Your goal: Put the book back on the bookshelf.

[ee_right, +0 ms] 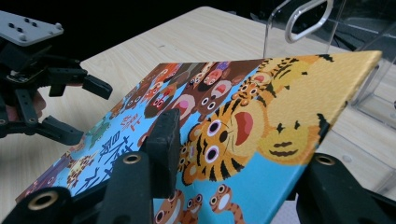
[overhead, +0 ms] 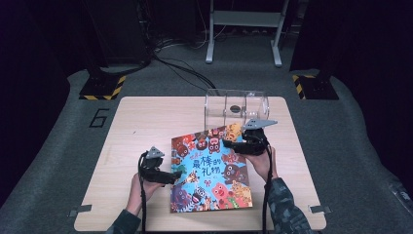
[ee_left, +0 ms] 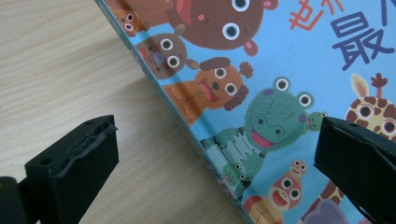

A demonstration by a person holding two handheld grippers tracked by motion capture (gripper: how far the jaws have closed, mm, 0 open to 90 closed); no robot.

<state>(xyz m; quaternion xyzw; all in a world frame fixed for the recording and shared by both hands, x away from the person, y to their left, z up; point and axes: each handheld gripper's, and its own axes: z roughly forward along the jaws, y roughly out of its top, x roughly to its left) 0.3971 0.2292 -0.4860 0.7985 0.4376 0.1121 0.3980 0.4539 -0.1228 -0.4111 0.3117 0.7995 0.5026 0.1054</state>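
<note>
While the picture book (overhead: 209, 168) is lying on the wooden bench (overhead: 131, 126) in front of the clear plastic box (overhead: 237, 106), the right gripper (overhead: 229, 144) is pinching its upper right part, one jaw pressing on the cover and the other sitting under it, so that corner is tilting up off the bench. At the book's left edge the left gripper (overhead: 179, 176) is hanging with its jaws spread wide, gripping nothing
</note>
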